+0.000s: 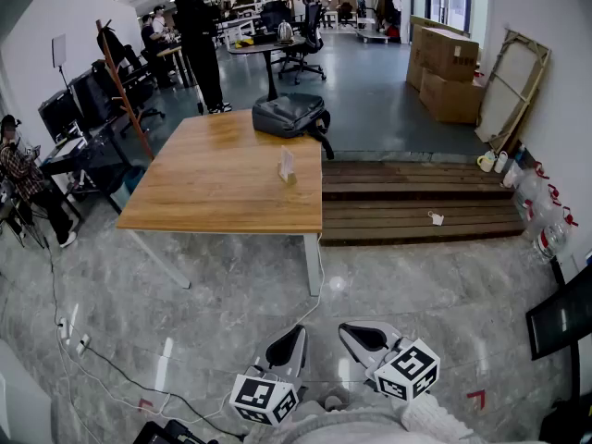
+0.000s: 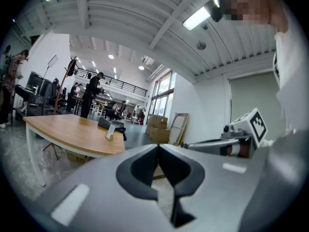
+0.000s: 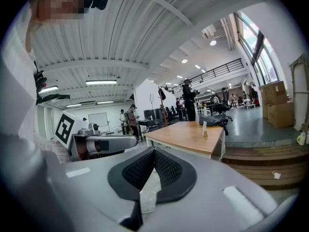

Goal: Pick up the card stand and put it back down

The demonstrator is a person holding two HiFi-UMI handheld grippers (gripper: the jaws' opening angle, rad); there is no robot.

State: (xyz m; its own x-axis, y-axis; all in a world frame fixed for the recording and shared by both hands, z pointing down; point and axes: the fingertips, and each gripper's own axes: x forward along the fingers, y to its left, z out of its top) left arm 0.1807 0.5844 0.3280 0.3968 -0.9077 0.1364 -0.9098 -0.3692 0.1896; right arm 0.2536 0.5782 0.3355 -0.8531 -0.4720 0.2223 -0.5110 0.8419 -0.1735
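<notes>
We held the left tongs (image 1: 296, 333) and the right tongs (image 1: 350, 331) closed and empty above the floor (image 1: 444, 285), well apart from the table (image 1: 199, 188), where the card stand (image 1: 288, 165) stood upright near a backpack (image 1: 291, 114).

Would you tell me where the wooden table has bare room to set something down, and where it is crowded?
The wooden table is mostly bare. Its whole left half is free, and so is the near strip between the card stand and the front edge. The only crowded spot is the far right corner, where the grey backpack lies, beyond the card stand.
</notes>
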